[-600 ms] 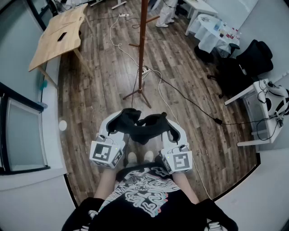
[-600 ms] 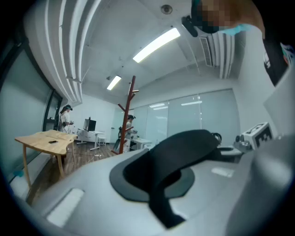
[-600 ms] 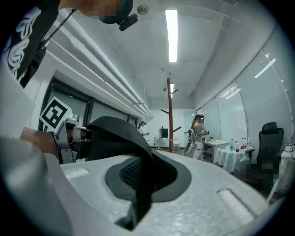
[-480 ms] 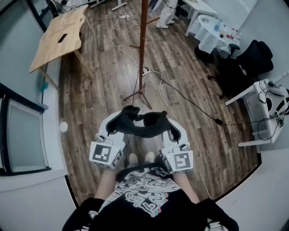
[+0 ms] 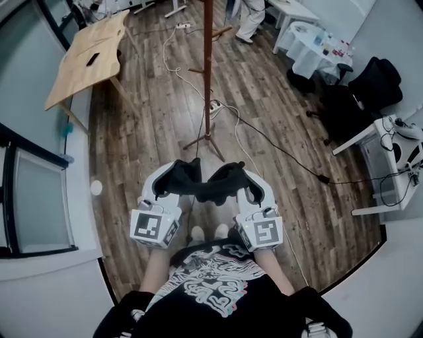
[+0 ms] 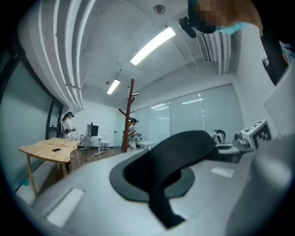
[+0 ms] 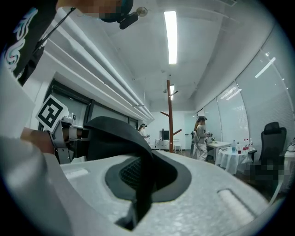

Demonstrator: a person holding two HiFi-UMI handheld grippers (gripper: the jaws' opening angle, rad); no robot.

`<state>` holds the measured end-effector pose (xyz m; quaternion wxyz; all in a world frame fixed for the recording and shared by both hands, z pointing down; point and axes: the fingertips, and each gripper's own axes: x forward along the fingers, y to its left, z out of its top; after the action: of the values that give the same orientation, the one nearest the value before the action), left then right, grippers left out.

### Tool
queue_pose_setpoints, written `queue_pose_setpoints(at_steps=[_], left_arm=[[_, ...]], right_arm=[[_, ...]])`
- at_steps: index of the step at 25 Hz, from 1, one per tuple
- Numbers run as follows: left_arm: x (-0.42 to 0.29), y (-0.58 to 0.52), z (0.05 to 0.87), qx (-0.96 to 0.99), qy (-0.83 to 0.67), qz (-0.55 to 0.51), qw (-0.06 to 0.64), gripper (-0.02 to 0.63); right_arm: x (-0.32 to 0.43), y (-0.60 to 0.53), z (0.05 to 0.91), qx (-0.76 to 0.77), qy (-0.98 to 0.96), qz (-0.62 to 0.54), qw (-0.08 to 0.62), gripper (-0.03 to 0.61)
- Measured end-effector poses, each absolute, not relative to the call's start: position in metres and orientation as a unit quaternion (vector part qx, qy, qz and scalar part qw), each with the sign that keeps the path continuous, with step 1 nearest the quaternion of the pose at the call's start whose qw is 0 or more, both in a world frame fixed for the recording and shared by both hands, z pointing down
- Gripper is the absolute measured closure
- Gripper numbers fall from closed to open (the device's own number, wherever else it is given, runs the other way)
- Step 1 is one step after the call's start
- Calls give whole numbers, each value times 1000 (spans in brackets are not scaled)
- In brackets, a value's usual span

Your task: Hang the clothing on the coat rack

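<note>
A black garment [image 5: 210, 187] hangs bunched between my two grippers, close in front of the person's chest. My left gripper [image 5: 177, 183] is shut on its left end, and my right gripper [image 5: 236, 183] is shut on its right end. The brown wooden coat rack [image 5: 207, 72] stands on the floor straight ahead, a short way beyond the garment. In the left gripper view the black cloth [image 6: 179, 154] lies pinched in the left gripper [image 6: 159, 186], with the rack [image 6: 129, 115] far off. In the right gripper view the cloth [image 7: 117, 136] is clamped in the right gripper [image 7: 138, 186], and the rack [image 7: 170, 117] rises behind.
A light wooden table [image 5: 86, 53] stands at the far left. Cables [image 5: 264, 135] and a power strip trail over the floor round the rack's foot. A cloth-covered round table [image 5: 310, 43], a black office chair [image 5: 370, 86] and white desks line the right side. A person [image 5: 251, 16] stands beyond the rack.
Both grippers have edged slightly forward with the garment, which is bunched a little tighter between them. The person at the far end has stepped to the right.
</note>
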<state>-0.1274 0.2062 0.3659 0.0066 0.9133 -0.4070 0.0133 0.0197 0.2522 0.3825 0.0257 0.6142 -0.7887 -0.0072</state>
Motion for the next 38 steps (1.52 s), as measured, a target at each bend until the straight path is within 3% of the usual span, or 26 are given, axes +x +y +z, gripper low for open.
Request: queue_pose_setpoints(at_steps=[13, 20, 26, 38], left_arm=[[-99, 215, 375, 904, -427, 22, 9, 612], [-97, 212, 378, 898, -438, 33, -3, 612], [-86, 192, 375, 892, -444, 66, -40, 612], [-72, 116, 381, 897, -437, 55, -44, 612]], right_arm=[[50, 261, 394, 599, -801, 1, 7, 568], [56, 256, 395, 599, -800, -2, 30, 568], [66, 236, 397, 599, -800, -15, 28, 568], [80, 161, 402, 598, -801, -10, 23, 568]])
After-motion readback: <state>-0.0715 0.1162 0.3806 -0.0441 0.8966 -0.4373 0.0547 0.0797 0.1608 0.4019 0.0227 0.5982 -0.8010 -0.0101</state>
